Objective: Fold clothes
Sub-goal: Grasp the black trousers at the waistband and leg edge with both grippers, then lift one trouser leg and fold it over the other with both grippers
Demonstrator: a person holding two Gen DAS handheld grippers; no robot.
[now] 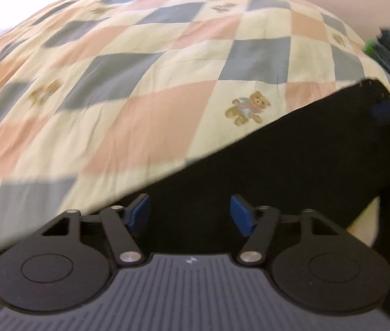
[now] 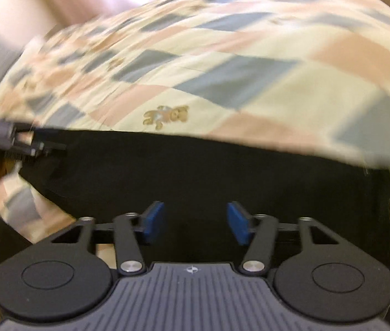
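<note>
Black garment (image 1: 291, 165) lies under both hand-held grippers, left (image 1: 190, 213) and right (image 2: 195, 220), long edge running left-right, jaws part-spread, pinching nothing I see.

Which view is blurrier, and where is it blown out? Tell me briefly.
Right wrist view: heavier motion smear over the checked quilt, top edge overexposed. Left wrist view: sharper, teddy bear print crisp, glare top left; black garment shows no detail.
</note>
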